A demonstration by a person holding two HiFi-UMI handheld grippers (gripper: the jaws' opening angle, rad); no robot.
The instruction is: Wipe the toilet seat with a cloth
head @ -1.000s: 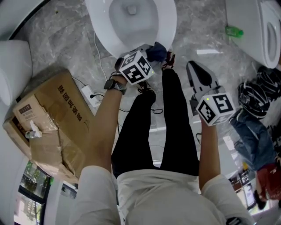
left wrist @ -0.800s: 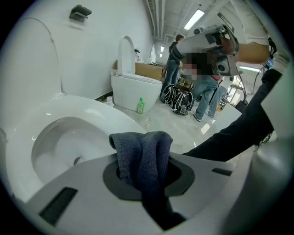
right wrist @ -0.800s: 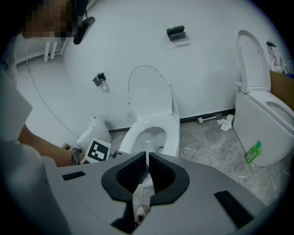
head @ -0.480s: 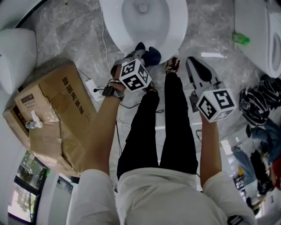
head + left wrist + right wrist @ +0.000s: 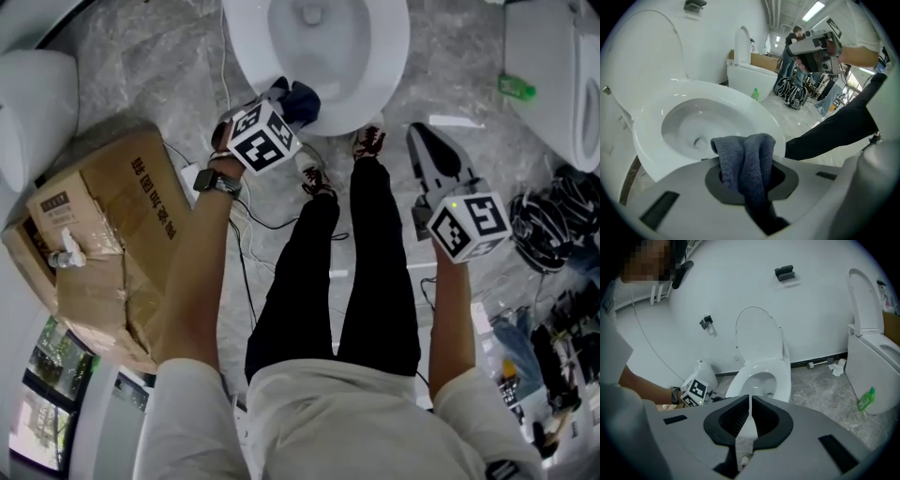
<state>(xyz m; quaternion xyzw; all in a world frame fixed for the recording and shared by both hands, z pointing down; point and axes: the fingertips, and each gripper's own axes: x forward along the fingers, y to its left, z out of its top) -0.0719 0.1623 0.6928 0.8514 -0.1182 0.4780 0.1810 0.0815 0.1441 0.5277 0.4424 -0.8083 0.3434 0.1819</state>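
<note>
Head view: left gripper [image 5: 284, 96] – fingers clamping cloth [image 5: 303, 98] – slid leftward along toilet seat [image 5: 386, 64]; right gripper [image 5: 422, 141] (fingers closed, empty).

A battered cardboard box [image 5: 103, 234] lies on the grey marble floor [image 5: 169, 84] at my left. At my right stands a second toilet [image 5: 872, 348] with its lid up, a green bottle [image 5: 865, 399] just beside its bowl, and crumpled paper [image 5: 838, 367] by the wall behind.

The person wears a pale shirt [image 5: 337, 422], black trousers [image 5: 375, 272], dark wristwatch [image 5: 217, 182]; left gripper [image 5: 284, 97] and right gripper [image 5: 420, 133] are grey.
</note>
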